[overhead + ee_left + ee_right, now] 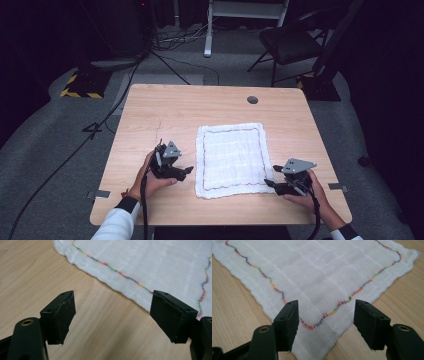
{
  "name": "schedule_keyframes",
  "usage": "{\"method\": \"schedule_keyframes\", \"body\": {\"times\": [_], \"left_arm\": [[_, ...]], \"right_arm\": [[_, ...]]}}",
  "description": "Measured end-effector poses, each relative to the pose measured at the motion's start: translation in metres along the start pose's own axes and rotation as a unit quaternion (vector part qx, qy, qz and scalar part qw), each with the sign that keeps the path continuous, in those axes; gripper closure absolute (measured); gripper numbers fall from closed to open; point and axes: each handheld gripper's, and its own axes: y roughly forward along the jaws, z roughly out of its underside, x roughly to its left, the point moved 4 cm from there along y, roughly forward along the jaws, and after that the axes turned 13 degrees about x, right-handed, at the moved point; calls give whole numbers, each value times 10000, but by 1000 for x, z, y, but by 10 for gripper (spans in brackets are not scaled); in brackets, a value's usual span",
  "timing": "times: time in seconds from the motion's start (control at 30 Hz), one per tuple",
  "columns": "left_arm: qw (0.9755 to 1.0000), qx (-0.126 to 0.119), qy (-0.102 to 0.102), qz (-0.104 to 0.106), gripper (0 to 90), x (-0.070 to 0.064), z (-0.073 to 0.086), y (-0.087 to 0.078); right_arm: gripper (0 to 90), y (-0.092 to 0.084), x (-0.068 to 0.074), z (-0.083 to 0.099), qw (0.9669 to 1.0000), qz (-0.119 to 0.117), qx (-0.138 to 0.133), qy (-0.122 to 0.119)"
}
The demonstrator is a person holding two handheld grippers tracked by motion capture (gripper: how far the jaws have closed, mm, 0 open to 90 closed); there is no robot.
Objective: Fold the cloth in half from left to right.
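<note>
- Grey carpet (45, 135) surrounds a light wooden table (165, 107); cables (107, 117) trail across the floor off the table's left edge, a yellow-and-black striped base (80, 90) sits beyond its far left corner, and a dark folding chair (290, 42) stands past its far right corner.
- Near the table's front left, the person's left hand (150, 180) holds the left gripper (184, 171), which points toward the cloth's left edge. In the left gripper view its jaws stand wide apart with nothing between them, bare wood beneath, and the cloth's hem just ahead.
- A white cloth (231, 159) lies flat and spread open, right of the table's centre and reaching close to its front edge. A wavy line of multicoloured stitching (322, 319) runs just inside its hem.
- A small dark round hole (252, 100) sits in the tabletop near the far edge, beyond the cloth.
- At the cloth's front right corner, the right hand (312, 197) holds the right gripper (270, 183). In the right gripper view its jaws are spread apart on either side of that corner, gripping nothing; whether they touch the fabric I cannot tell.
</note>
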Motion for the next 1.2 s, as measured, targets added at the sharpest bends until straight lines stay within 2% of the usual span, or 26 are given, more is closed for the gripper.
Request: {"method": "schedule_keyframes", "body": {"times": [0.13,0.17,0.2,0.23,0.27,0.33,0.43,0.53,0.73,0.87,1.07,1.17,1.2], "left_arm": [[9997,-87,-233,17,208,16,-12,5],[9996,-131,-251,-17,208,21,-16,7],[9994,-153,-231,-193,209,24,-19,10],[9994,-103,-202,-265,223,27,-23,14],[9995,0,-187,-252,223,30,-28,19],[9992,0,-185,-341,222,33,-35,26],[9993,19,-274,-260,222,38,-49,36],[9989,-1,-351,-316,226,43,-62,45],[9970,282,-449,-562,225,52,-81,67],[9951,411,-580,-693,225,59,-88,79],[9928,468,-923,-605,184,69,-88,92],[9928,411,-998,-510,170,71,-87,94],[9927,396,-1035,-482,167,71,-87,94]], "right_arm": [[386,4,6,-11,9999,-52,-55,-101],[387,6,8,-15,9999,-75,-62,-142],[389,8,10,-19,9997,-102,-87,-188],[391,9,13,-24,9996,-135,-109,-237],[392,11,17,-29,9993,-176,-119,-308],[393,17,25,-40,9986,-294,-149,-421],[395,25,39,-56,9970,-412,-164,-640],[402,32,54,-70,9945,-610,-223,-819],[414,44,82,-93,9893,-839,-264,-1161],[420,51,99,-105,9852,-1032,-307,-1334],[422,63,128,-114,9778,-1241,-236,-1673],[423,70,140,-118,9753,-1308,-193,-1771],[424,71,142,-119,9754,-1262,-153,-1799]]}}
